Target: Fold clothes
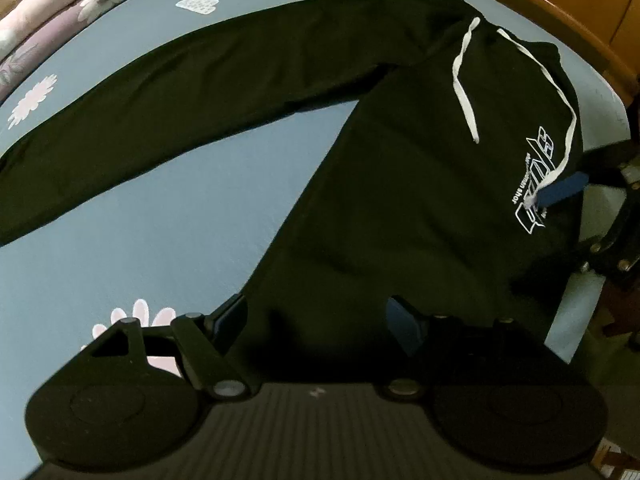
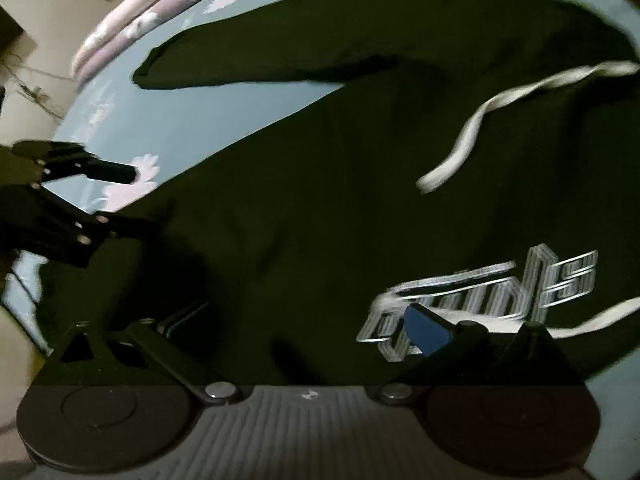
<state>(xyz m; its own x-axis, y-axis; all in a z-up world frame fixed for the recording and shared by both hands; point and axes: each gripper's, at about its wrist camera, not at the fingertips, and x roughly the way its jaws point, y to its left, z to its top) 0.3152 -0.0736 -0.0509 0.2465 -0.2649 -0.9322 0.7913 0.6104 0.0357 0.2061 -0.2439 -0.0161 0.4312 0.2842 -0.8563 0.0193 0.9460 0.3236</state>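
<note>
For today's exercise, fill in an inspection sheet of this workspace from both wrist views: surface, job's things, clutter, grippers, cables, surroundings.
Surface: blue flowered bedsheet.
Job's things: black trousers spread flat, legs apart, white drawstring loose, white logo near the waist.
Clutter: nothing seen.
Grippers: left gripper open over one trouser leg; right gripper open by the logo.
Cables: nothing seen.
Surroundings: folded floral quilt, wooden bed frame.

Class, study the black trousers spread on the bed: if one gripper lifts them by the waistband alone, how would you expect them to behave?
The black trousers lie flat with soft creases, so they will probably hang limp rather than hold shape. The long far leg would likely trail and drag across the bedsheet. The loose white drawstring may swing or snag.
</note>
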